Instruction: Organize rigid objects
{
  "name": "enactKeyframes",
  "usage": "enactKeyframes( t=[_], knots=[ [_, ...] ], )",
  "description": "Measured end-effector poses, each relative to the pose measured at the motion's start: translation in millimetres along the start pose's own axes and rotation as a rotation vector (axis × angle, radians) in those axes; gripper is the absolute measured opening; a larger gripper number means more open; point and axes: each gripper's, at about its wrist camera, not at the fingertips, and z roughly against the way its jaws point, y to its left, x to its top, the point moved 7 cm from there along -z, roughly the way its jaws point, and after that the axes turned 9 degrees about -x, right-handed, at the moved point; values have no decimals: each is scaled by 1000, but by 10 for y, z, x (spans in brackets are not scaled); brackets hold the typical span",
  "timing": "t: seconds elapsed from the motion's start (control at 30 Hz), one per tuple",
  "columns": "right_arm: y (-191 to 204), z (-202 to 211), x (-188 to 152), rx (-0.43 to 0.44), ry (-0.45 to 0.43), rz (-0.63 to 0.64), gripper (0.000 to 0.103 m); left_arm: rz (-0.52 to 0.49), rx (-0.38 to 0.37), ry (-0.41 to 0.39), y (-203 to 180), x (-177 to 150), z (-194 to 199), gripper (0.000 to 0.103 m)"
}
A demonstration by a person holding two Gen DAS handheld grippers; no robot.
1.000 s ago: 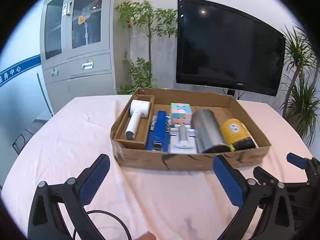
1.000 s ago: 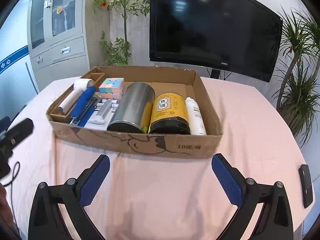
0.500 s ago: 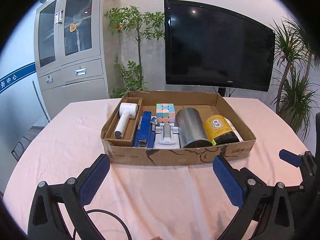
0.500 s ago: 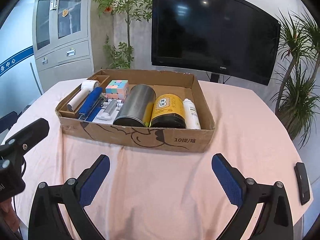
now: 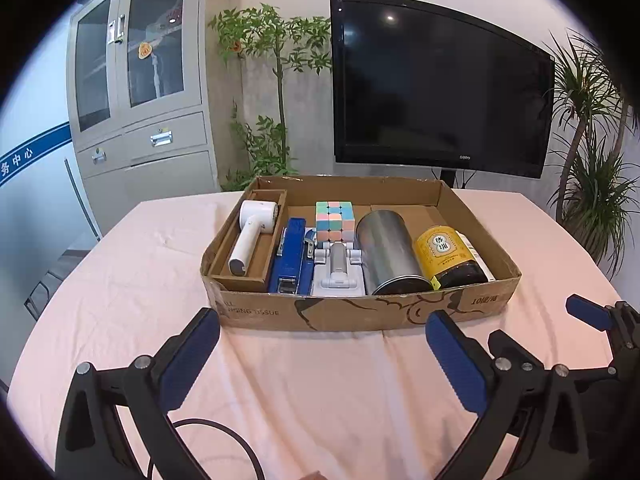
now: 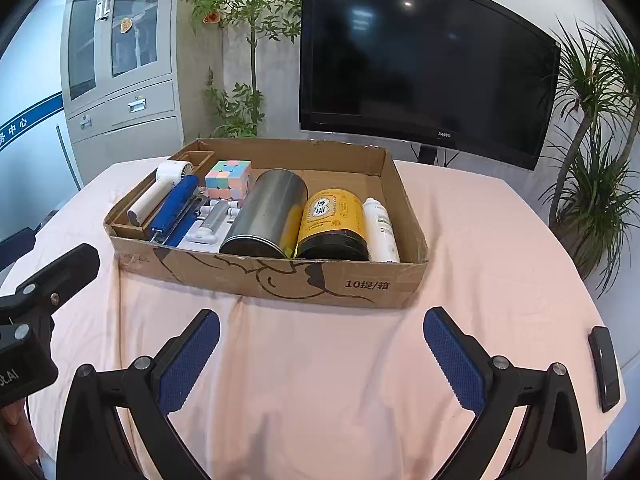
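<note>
A shallow cardboard box point(image 5: 360, 312) point(image 6: 280, 276) sits on the pink table. In it lie a white handheld fan point(image 5: 252, 236) point(image 6: 156, 192), a blue stapler point(image 5: 290, 256) point(image 6: 174, 208), a pastel cube point(image 5: 335, 220) point(image 6: 229, 178), a white-grey device point(image 5: 339, 268) point(image 6: 214, 222), a steel can point(image 5: 390, 256) point(image 6: 268, 214), a yellow jar point(image 5: 446, 256) point(image 6: 334, 224) and a white bottle point(image 6: 380, 230). My left gripper point(image 5: 322, 346) and right gripper point(image 6: 322, 342) are open and empty in front of the box.
A black phone-like object point(image 6: 604, 368) lies near the table's right edge. A black cable point(image 5: 208, 444) lies under the left gripper. A television point(image 5: 436, 88), plants and a grey cabinet point(image 5: 136, 92) stand behind the table.
Both grippers have drawn back and risen from the box, so it looks smaller and farther. Both stay open and empty.
</note>
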Motion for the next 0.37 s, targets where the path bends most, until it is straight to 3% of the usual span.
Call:
enactKeyframes(
  t=[0.37],
  knots=[
    [-31,-174,22,2,21,9,102,-41,18,-11,7,23,-137,102]
  ],
)
